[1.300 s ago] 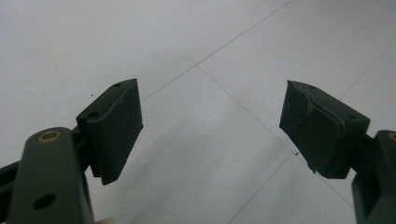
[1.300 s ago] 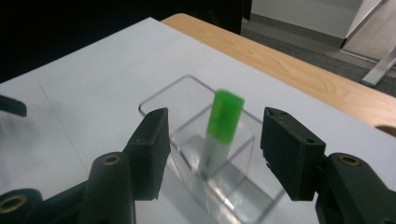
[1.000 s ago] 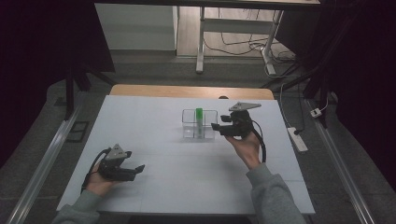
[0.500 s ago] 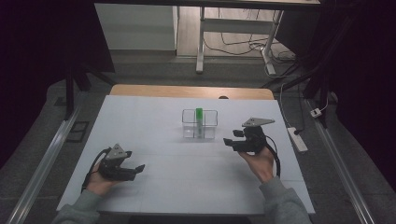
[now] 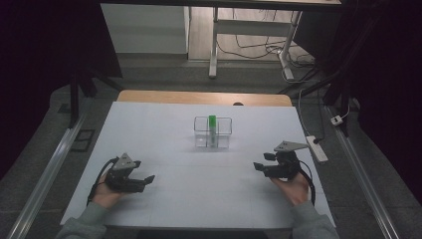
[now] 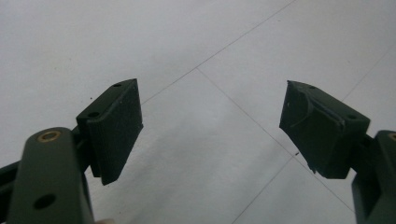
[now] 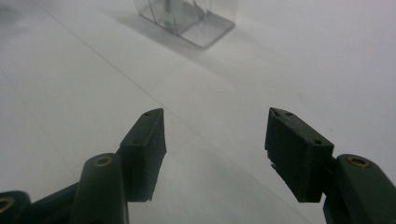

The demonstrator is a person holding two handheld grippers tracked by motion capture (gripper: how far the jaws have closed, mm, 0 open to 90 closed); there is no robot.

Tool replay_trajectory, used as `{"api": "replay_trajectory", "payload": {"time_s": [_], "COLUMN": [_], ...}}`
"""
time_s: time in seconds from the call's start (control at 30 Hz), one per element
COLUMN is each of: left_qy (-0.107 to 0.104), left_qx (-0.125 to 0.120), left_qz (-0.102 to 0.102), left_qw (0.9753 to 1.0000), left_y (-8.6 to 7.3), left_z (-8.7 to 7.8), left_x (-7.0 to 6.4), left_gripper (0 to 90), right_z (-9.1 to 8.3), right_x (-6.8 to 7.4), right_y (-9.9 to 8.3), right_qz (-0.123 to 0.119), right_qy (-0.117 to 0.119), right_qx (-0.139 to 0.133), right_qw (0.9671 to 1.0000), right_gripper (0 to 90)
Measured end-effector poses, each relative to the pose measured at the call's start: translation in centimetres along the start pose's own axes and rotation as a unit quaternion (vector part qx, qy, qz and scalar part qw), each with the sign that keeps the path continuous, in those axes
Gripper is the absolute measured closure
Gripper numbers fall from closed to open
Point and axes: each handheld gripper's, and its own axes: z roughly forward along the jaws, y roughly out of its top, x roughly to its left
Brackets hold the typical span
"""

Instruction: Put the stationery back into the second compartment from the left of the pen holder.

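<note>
Clear box (image 7: 187, 18) cut off beyond right claw (image 7: 215, 140).

Dim, dark-edged high view; soft, slightly blurred close views of pale table (image 5: 169, 124).

The surface (image 5: 164, 134) is white, crossed by thin seam lines, with a strip of bare wood along its far edge. A clear box (image 5: 213, 133) stands on it near the middle, toward the far side, and a green piece (image 5: 212, 123) stands upright inside. In the right gripper view the box (image 7: 187, 18) sits on the surface (image 7: 93, 93) at the top.
</note>
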Motion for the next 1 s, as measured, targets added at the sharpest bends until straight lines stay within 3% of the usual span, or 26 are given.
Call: {"api": "replay_trajectory", "payload": {"time_s": [0.3,0.5,1.0], "left_qy": [0.001,0.002,0.003], "left_qx": [0.000,-0.001,-0.002], "left_qz": [0.001,0.004,0.004], "left_qw": [1.0000,1.0000,1.0000], "left_y": [0.1,0.1,0.2], "left_z": [0.0,-0.1,-0.2], "left_x": [0.0,-0.1,-0.1], "left_gripper": [20.6,20.7,20.6], "right_z": [-1.1,-1.1,-1.4], "right_x": [-1.1,-0.9,-0.9], "right_y": [-2.3,-2.4,-2.5], "right_qz": [0.012,-0.001,-0.003], "right_qy": [-0.002,0.005,0.004], "right_qx": [0.008,0.007,0.000], "right_qw": [0.9999,1.0000,1.0000], "right_gripper": [35.8,35.2,34.0]}}
